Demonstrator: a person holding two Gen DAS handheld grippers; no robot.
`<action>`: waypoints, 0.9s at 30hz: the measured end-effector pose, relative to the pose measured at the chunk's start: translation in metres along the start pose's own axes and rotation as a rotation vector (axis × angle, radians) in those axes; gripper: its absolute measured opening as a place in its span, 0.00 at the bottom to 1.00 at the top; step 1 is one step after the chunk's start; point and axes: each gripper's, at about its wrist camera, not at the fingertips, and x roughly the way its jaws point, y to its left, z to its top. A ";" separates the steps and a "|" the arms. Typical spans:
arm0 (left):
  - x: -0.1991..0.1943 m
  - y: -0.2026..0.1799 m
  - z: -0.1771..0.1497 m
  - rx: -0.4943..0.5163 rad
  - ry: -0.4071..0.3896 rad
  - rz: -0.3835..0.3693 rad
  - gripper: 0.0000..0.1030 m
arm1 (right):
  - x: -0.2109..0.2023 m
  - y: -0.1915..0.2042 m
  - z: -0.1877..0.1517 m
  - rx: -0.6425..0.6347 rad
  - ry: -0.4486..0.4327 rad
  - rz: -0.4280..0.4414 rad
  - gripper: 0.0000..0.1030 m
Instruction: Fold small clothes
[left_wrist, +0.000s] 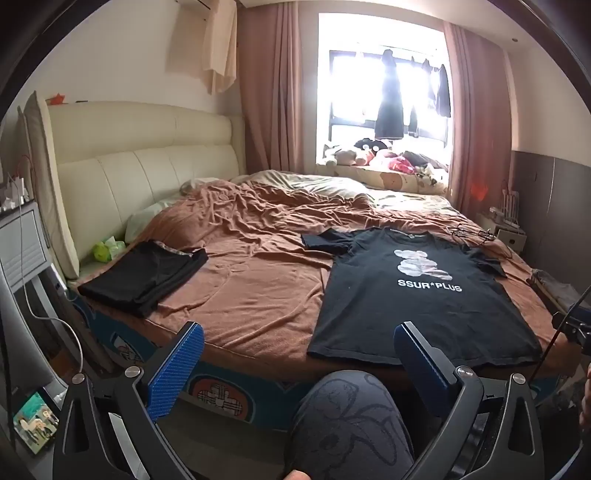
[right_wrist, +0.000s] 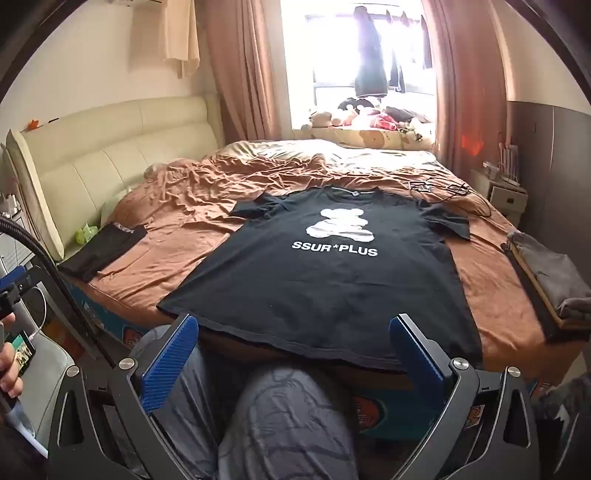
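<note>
Now | black T-shirt (right_wrist: 325, 273) flat ahead | right tool (right_wrist: 295, 332) open, empty

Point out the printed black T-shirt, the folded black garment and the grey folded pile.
printed black T-shirt (right_wrist: 332, 284), right wrist view, on its plain front below the lettering.
folded black garment (left_wrist: 147, 273), left wrist view, on its top layer.
grey folded pile (right_wrist: 550, 273), right wrist view, on its top face.

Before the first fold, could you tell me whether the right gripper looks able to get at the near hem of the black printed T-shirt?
Probably yes: the right gripper is open, and the black printed T-shirt lies flat with nothing on its hem.
</note>
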 end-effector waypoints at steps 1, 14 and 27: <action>-0.001 0.001 0.000 -0.002 -0.002 0.004 1.00 | -0.001 0.002 0.000 -0.002 -0.010 -0.001 1.00; -0.003 0.002 -0.002 -0.016 -0.002 -0.043 1.00 | -0.011 0.002 0.002 -0.002 -0.040 -0.021 1.00; -0.007 0.004 -0.001 -0.023 -0.026 -0.046 1.00 | -0.008 0.002 0.000 -0.004 -0.048 -0.022 1.00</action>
